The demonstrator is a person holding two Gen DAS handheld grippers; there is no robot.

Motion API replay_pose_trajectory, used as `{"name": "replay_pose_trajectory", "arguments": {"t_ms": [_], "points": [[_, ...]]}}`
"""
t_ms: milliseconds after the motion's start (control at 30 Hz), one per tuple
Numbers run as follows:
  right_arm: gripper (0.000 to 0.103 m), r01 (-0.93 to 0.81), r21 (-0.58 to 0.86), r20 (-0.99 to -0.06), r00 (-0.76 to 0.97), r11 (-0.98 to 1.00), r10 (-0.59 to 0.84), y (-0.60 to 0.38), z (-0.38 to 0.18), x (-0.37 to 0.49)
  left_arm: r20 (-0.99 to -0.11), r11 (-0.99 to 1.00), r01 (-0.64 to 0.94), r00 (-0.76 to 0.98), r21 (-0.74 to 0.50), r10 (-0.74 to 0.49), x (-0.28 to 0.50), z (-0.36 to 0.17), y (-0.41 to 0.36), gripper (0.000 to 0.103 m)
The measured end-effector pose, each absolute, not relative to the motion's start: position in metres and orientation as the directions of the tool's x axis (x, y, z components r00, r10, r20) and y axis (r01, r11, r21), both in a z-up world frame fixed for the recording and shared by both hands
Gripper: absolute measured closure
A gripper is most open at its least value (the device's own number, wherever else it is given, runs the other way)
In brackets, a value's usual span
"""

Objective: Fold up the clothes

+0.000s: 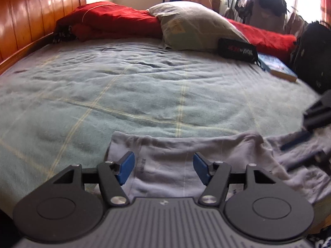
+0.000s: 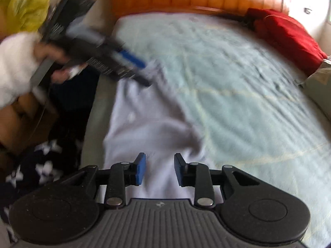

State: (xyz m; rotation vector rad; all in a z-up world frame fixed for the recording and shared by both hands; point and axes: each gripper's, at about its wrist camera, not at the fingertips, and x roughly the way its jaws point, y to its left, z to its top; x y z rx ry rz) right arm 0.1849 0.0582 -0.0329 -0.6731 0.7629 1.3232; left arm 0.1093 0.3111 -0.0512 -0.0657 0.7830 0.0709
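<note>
A: What are we folding?

B: A pale lavender garment (image 1: 165,171), lying rumpled along the near edge of the bed (image 1: 144,86), right under both sets of fingers. It looks thin and light, so I'd expect it to drape, sag and slide on the blanket rather than keep any shape.

A: Are the fingers holding it?

B: No. The left gripper (image 1: 163,168) hangs over it with its fingers standing wide, the cloth below them and nothing pinched. The right gripper (image 2: 159,169) has a narrower gap, also empty, with cloth showing between the blue pads.

A: Where would you take hold?

B: At a hem or corner, I'd judge: the straight edge just beyond the left fingers, and the bunched fold ahead of the right ones. Pinch deep, since such soft fabric slips.

A: Anything nearby?

B: A pillow (image 1: 194,26) and a red blanket (image 1: 115,20), well beyond the fingers.
</note>
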Motion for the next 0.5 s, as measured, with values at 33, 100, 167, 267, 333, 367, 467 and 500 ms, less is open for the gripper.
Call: {"name": "replay_pose_trajectory", "arguments": {"t_ms": [33, 100, 167, 267, 333, 367, 467, 500], "points": [[0.064, -0.991, -0.005, -0.821, 0.083, 0.137, 0.565, 0.054, -0.039, 0.181, -0.72, 0.995, -0.097, 0.691, -0.004, 0.065, 0.11, -0.057, 0.31, 0.039], [0.061, -0.986, -0.012, -0.849, 0.097, 0.164, 0.52, 0.039, -0.053, 0.175, -0.73, 0.993, -0.109, 0.675, 0.048, 0.109, 0.109, -0.067, 0.308, 0.039], [0.058, -0.982, -0.019, -0.841, 0.116, 0.185, 0.529, 0.018, -0.055, 0.168, -0.717, 0.993, -0.1, 0.688, 0.061, 0.114, 0.103, -0.068, 0.307, 0.038], [0.056, -0.973, -0.01, -0.843, 0.133, 0.231, 0.522, 0.0, -0.047, 0.163, -0.705, 0.992, -0.093, 0.699, 0.08, 0.122, 0.099, -0.058, 0.301, 0.04], [0.053, -0.966, -0.015, -0.837, 0.154, 0.259, 0.525, -0.004, -0.043, 0.163, -0.687, 0.995, -0.064, 0.719, 0.079, 0.101, 0.096, -0.051, 0.294, 0.038], [0.051, -0.964, -0.017, -0.835, 0.161, 0.267, 0.527, -0.004, -0.043, 0.163, -0.678, 0.997, -0.038, 0.731, 0.068, 0.074, 0.095, -0.049, 0.29, 0.035], [0.051, -0.956, -0.003, -0.83, 0.166, 0.293, 0.533, -0.008, -0.048, 0.163, -0.697, 1.0, -0.022, 0.716, 0.02, 0.03, 0.089, -0.058, 0.282, 0.035], [0.05, -0.954, 0.002, -0.827, 0.167, 0.3, 0.537, -0.009, -0.05, 0.163, -0.696, 1.0, -0.023, 0.717, 0.006, 0.021, 0.084, -0.059, 0.279, 0.035]]}}
